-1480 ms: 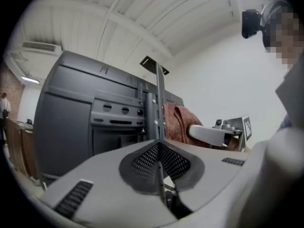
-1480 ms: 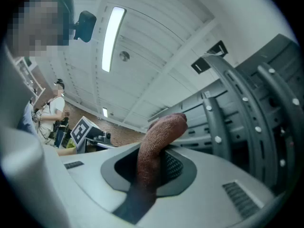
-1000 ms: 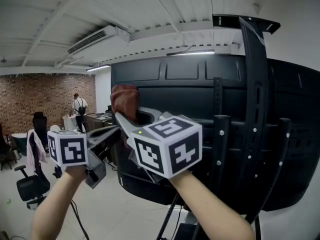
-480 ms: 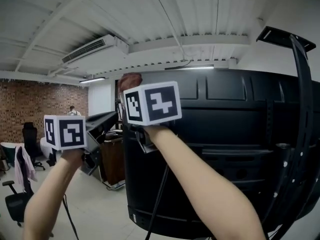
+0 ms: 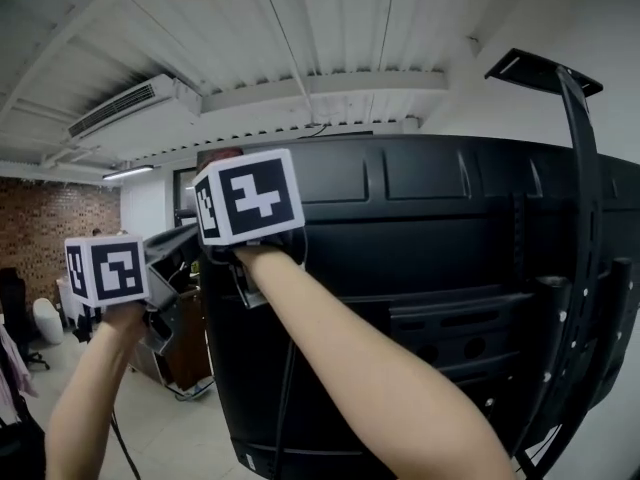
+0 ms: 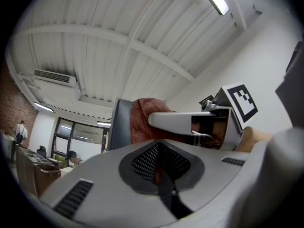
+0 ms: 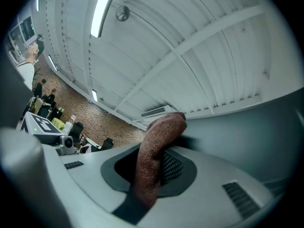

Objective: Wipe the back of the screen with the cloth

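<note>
The rusty-brown cloth (image 7: pixel 153 163) is up at the top left corner of the screen (image 5: pixel 430 268). It's pinched tight in the right gripper (image 7: pixel 162 156), jaws closed on it, with a fat fold poking up past the tips and lying against the black back panel. From where I'm standing the screen is a big black plastic shell with moulded ribs, sitting on a black stand arm (image 5: pixel 580 218) that curves up its right side. The right gripper's marker cube (image 5: pixel 250 196) hides most of the cloth in the head view, and the forearm (image 5: pixel 370 368) runs down from it across the panel. The only print I can make out is the black-and-white square patterns on the two cubes. The left gripper (image 6: pixel 162 169) hangs just beside the screen's left edge, a bit lower, jaws together with nothing in them, and its cube (image 5: pixel 105 269) faces us. Further out there's a wall air conditioner (image 5: pixel 125 108) under the white ceiling and a brick wall (image 5: pixel 40 218) way back.
</note>
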`<action>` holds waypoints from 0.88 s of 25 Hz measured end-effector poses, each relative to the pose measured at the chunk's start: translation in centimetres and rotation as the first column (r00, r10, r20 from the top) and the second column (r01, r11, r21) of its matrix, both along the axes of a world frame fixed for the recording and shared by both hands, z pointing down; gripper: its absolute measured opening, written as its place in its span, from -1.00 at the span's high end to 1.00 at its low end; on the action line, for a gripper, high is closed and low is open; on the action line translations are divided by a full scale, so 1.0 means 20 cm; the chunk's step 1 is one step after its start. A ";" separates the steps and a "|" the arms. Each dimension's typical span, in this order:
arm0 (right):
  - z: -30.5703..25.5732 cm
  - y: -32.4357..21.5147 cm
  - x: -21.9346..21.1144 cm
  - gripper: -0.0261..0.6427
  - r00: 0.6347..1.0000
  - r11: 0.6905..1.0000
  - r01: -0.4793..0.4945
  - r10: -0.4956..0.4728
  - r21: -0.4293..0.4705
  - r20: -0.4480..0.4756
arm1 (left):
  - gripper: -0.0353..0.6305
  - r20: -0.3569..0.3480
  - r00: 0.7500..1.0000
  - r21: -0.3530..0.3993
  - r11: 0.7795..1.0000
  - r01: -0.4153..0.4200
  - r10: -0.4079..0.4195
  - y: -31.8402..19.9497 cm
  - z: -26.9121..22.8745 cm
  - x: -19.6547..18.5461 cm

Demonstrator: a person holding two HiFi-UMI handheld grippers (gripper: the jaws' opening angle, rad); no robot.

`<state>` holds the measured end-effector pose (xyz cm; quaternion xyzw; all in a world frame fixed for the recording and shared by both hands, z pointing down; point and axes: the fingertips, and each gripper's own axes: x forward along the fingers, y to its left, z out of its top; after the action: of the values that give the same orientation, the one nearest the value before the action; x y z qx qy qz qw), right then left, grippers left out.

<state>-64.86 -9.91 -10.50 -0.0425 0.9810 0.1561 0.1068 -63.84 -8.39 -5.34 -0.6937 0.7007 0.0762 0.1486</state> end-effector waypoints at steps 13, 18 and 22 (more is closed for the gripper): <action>-0.10 -0.61 0.95 0.72 0.947 0.948 -0.317 0.317 -0.012 0.052 | 0.86 0.042 0.936 -0.025 0.937 -0.348 0.349 -0.60 -0.10 0.90; -0.09 -0.81 1.23 0.72 0.909 0.911 -0.411 0.413 -0.037 0.055 | 0.86 0.084 0.913 -0.073 0.917 -0.393 0.399 -0.77 -0.12 1.16; -0.07 -0.97 1.41 0.72 0.869 0.869 -0.487 0.492 -0.086 0.058 | 0.86 0.125 0.910 -0.110 0.918 -0.382 0.394 -0.86 -0.13 1.23</action>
<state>-36.58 -29.27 -11.85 -0.2993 0.9380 0.1427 0.1006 -39.15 -25.52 -7.84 -0.8283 0.5387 0.0248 0.1520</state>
